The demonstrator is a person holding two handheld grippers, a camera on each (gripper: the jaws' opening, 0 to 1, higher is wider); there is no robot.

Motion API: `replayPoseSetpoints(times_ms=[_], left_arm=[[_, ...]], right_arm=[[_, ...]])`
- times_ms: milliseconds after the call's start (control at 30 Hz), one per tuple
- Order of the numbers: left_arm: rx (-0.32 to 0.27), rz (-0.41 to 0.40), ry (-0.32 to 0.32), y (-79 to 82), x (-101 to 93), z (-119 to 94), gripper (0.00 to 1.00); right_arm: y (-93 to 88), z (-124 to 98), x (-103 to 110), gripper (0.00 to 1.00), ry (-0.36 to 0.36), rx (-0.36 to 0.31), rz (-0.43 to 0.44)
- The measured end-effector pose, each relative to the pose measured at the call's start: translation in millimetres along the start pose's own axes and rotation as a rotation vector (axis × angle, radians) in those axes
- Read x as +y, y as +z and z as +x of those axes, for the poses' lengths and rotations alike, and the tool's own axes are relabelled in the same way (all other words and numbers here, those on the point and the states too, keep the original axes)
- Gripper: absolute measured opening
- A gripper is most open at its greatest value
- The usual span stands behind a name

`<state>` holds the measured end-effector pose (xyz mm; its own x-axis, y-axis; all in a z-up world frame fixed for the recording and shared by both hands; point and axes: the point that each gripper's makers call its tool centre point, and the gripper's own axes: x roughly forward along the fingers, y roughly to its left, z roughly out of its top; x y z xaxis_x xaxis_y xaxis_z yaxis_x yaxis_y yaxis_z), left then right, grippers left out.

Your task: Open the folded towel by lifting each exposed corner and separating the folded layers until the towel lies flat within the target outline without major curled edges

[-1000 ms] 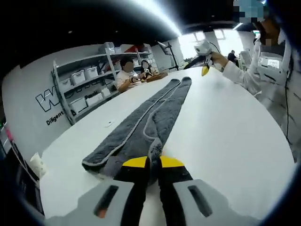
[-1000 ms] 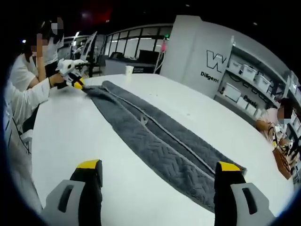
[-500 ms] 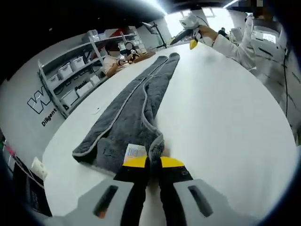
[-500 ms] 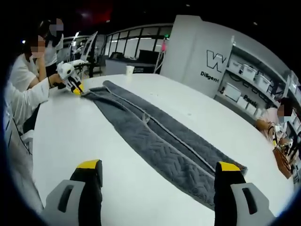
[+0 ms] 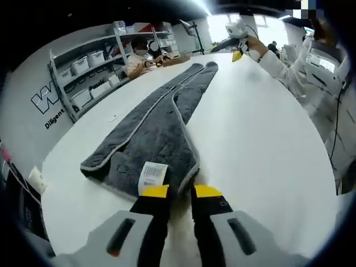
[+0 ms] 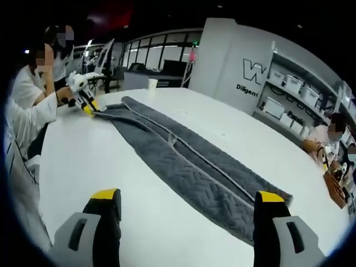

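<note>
A long dark grey quilted towel with pale piped edges (image 5: 161,125) lies stretched along the white worktop (image 5: 261,150), folded lengthwise so that its two long flaps meet near the middle. In the left gripper view, the left gripper (image 5: 181,192) has its yellow-tipped black jaws pressed close on the near corner of the towel, beside a white barcode label (image 5: 152,175) sewn to the cloth, and that corner is turned outward. At the far end of the worktop the right gripper (image 5: 238,51) appears in a white-sleeved hand, close to the towel's far end. In the right gripper view, the right gripper's (image 6: 186,196) jaws stand spread wide apart above the worktop, holding nothing, with the towel running diagonally between them toward the distant left gripper. Grey shelving with white bins (image 5: 92,75) stands behind.
</note>
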<state>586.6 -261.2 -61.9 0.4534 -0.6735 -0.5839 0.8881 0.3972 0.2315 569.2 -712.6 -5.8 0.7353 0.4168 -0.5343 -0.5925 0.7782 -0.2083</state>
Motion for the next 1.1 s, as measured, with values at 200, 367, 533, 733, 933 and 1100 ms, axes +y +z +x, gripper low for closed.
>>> replayPoseSetpoints(times_ms=[200,367,533,733,933,1100], left_arm=[[-0.067,-0.069,-0.009,18.9,-4.6,-7,0.43],[-0.089,-0.09,0.013,29.7,-5.9,-7,0.69],[-0.105,-0.114,0.034,36.7,-4.8,-6,0.87],[-0.169,-0.184,0.065,48.2,-1.8,-7,0.96],[-0.166,-0.225,0.084,48.0,0.1,-9,0.99],[-0.187,-0.26,0.1,48.6,2.5,-14,0.99]], right_arm=[[-2.3,-3,-2,0.99,-0.002,-0.005,0.008],[-5.1,-8,-4,0.99,-0.005,-0.003,0.012],[-5.8,-13,-7,0.99,-0.01,-0.006,0.013],[-8.8,-20,-13,0.99,-0.024,0.004,0.007],[-10.2,-22,-19,0.99,-0.023,0.015,-0.022],[-10.9,-18,-23,0.97,0.013,0.04,-0.061]])
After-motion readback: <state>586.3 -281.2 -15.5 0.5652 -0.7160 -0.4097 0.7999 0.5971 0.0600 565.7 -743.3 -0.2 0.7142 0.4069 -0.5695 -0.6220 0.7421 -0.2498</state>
